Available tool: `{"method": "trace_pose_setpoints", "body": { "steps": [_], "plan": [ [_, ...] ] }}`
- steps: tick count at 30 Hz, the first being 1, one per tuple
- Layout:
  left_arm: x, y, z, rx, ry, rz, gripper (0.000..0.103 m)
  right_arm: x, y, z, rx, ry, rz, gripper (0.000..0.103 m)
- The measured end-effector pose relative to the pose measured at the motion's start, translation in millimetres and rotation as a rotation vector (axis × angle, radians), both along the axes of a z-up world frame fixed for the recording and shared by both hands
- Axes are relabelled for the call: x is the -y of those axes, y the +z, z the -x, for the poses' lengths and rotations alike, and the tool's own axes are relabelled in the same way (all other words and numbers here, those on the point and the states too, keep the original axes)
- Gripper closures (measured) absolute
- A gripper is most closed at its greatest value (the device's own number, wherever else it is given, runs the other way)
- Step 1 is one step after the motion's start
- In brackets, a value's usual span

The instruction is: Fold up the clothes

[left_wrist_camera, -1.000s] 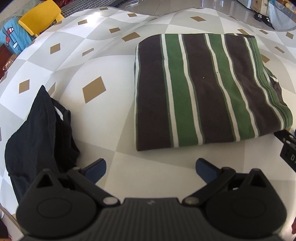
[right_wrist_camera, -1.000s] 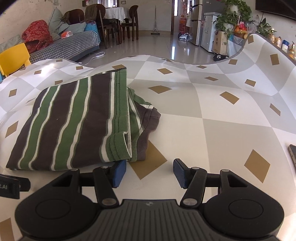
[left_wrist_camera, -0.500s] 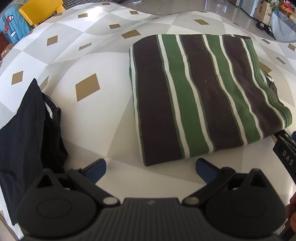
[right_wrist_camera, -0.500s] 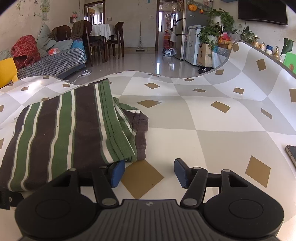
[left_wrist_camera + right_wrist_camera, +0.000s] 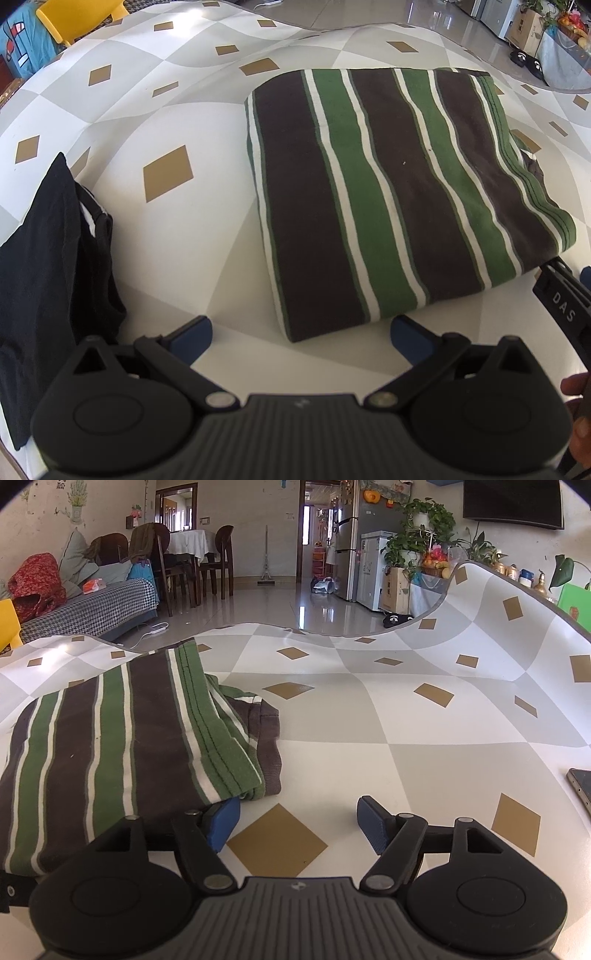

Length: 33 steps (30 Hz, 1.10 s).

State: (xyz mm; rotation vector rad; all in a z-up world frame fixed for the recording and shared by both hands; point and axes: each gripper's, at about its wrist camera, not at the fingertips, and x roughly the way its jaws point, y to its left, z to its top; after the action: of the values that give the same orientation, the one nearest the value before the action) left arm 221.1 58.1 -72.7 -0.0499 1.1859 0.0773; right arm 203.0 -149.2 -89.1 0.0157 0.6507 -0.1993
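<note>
A folded striped garment [image 5: 388, 206], brown, green and white, lies flat on the checkered table cover [image 5: 207, 206]. My left gripper [image 5: 301, 334] is open, its jaws either side of the garment's near left corner. My right gripper [image 5: 297, 823] is open and low on the table at the garment's [image 5: 122, 746] near right corner; its left pad [image 5: 221, 821] touches the cloth edge. The right gripper also shows at the right edge of the left wrist view [image 5: 565, 295]. A loose sleeve or collar part [image 5: 264, 738] sticks out on the garment's right side.
A black garment [image 5: 48, 280] lies bunched at the left table edge. A phone [image 5: 580, 784] lies at the right edge of the table. The cover [image 5: 406, 709] curls up at the far right. A yellow chair [image 5: 77, 18] and a sofa stand beyond the table.
Both grippers have moved forward to the striped garment's near edge. The left jaws now flank its near left corner; the right left pad now touches its near right corner.
</note>
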Motion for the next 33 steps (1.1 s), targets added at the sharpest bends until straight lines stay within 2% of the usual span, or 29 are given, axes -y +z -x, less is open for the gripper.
{"method": "trace_pose_setpoints", "body": {
  "steps": [4,11,16,20,25,29,33],
  "plan": [
    [-6.3,4.5,-2.5,0.01,0.026,0.034,0.0,1.2,0.6,-0.4,-0.002,0.001,-0.004,0.033],
    [-25.5,15.6,-10.5,0.041,0.081,0.121,0.0,6.7,6.7,6.1,-0.046,0.07,0.0,0.034],
    [-36.8,19.4,-22.9,0.066,0.125,0.175,0.0,26.4,20.8,7.6,-0.08,0.066,-0.143,0.034],
    [-44.0,22.5,-33.3,0.087,0.159,0.191,0.0,36.0,32.5,3.1,-0.067,0.062,-0.226,0.034],
    [-49.4,17.0,-44.4,0.083,0.191,0.215,0.0,42.5,31.7,-26.1,-0.097,0.108,-0.355,0.034],
    [-52.3,9.8,-52.4,0.066,0.207,0.23,0.0,42.3,27.1,-47.2,-0.107,0.113,-0.342,0.034],
    [-51.6,6.8,-59.5,0.074,0.203,0.222,0.0,44.0,22.2,-58.3,-0.102,0.109,-0.372,0.034]
  ]
}}
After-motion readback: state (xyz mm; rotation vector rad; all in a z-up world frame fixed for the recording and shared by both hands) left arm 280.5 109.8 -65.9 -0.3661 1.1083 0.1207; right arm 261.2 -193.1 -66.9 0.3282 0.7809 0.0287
